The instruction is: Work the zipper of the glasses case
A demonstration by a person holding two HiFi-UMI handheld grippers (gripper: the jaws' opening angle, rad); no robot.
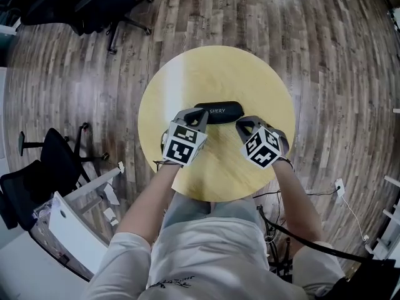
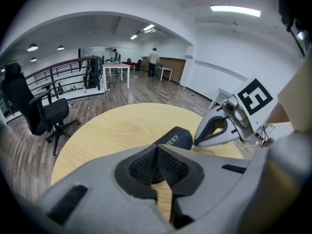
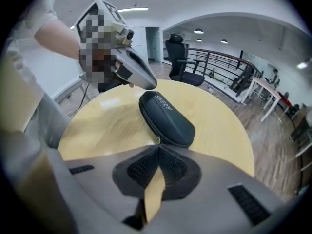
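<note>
A black zipped glasses case (image 1: pixel 217 112) with white lettering lies on the round yellow table (image 1: pixel 187 80). My left gripper (image 1: pixel 196 117) is at the case's left end, and my right gripper (image 1: pixel 243 124) is at its right end. In the left gripper view the jaws (image 2: pixel 157 148) are shut tip to tip, with the case (image 2: pixel 175 138) just beyond them. In the right gripper view the jaws (image 3: pixel 158 148) are also shut. There the case (image 3: pixel 168 115) lies lengthwise ahead, and its small metal zipper pull (image 3: pixel 158 140) sits right at the tips. I see nothing held between either pair.
Black office chairs (image 1: pixel 94 5) stand on the wood floor to the far left, and another chair (image 1: pixel 44 167) is at the near left. A cable and a wall socket (image 1: pixel 339 186) are at the right. The person's lap is at the table's near edge.
</note>
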